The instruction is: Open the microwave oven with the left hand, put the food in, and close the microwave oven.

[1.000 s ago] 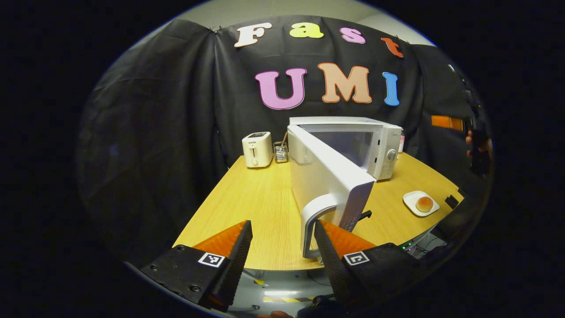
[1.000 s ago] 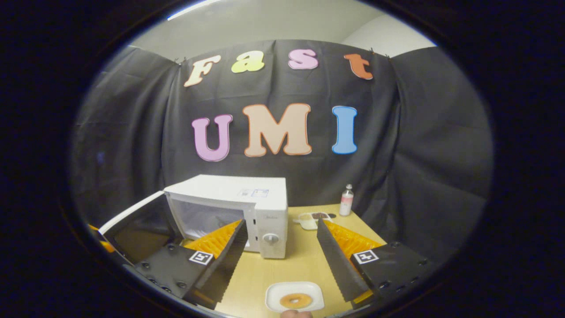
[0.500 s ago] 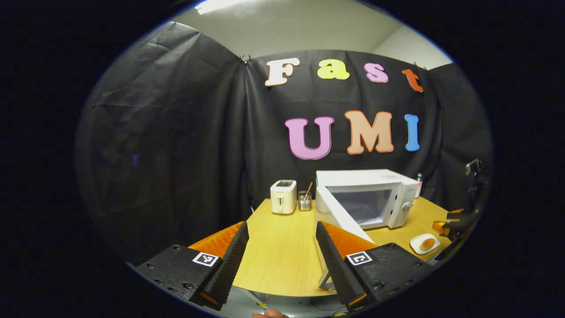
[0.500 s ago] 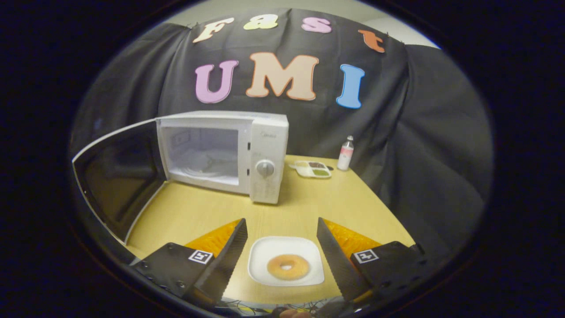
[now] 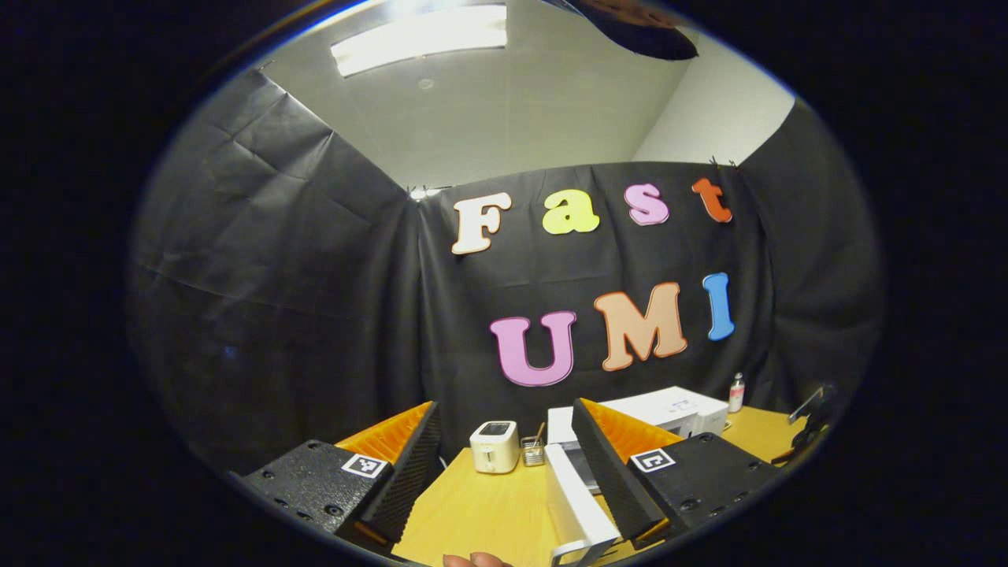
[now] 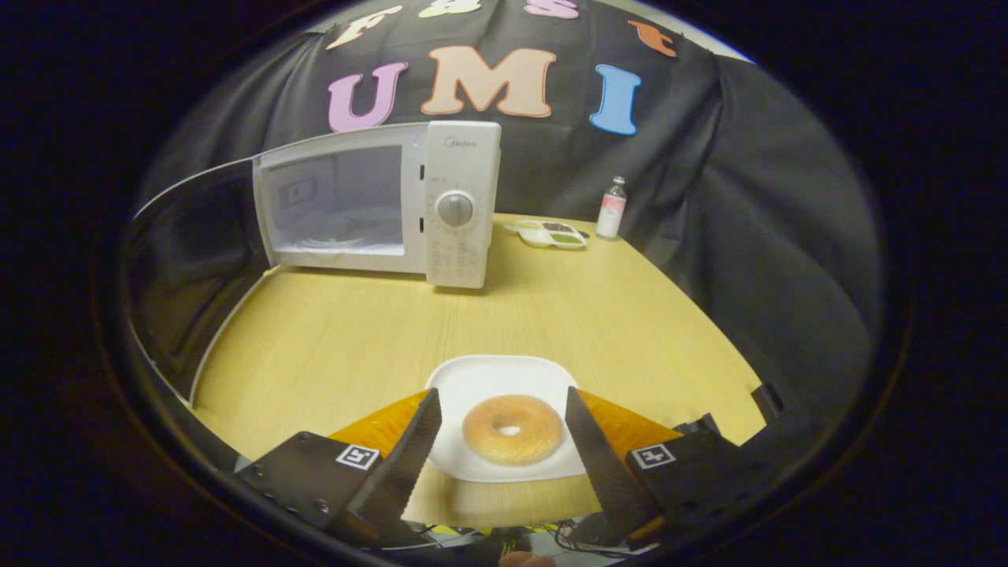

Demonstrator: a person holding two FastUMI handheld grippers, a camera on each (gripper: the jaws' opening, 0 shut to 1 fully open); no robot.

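The white microwave (image 6: 461, 205) stands at the back of the wooden table (image 6: 630, 315). Its door (image 6: 189, 268) is swung wide open to the left, and the cavity (image 6: 335, 201) is bare. A donut (image 6: 512, 429) lies on a white plate (image 6: 504, 374) near the front edge. My right gripper (image 6: 501, 394) is open and low, with one finger on each side of the donut, above the plate. My left gripper (image 5: 505, 404) is open and holds nothing. It is tilted upward and stands back from the microwave (image 5: 677, 408) and the door's edge (image 5: 575, 512).
A toaster (image 5: 494, 446) and a small holder (image 5: 533, 450) stand left of the microwave. A small bottle (image 6: 610, 207) and a compartment dish (image 6: 547, 234) sit at the back right. Black cloth walls close the booth on all sides.
My left gripper has drawn back from the door handle and tilted up toward the ceiling. My right gripper has dropped and moved in until its fingers flank the donut.
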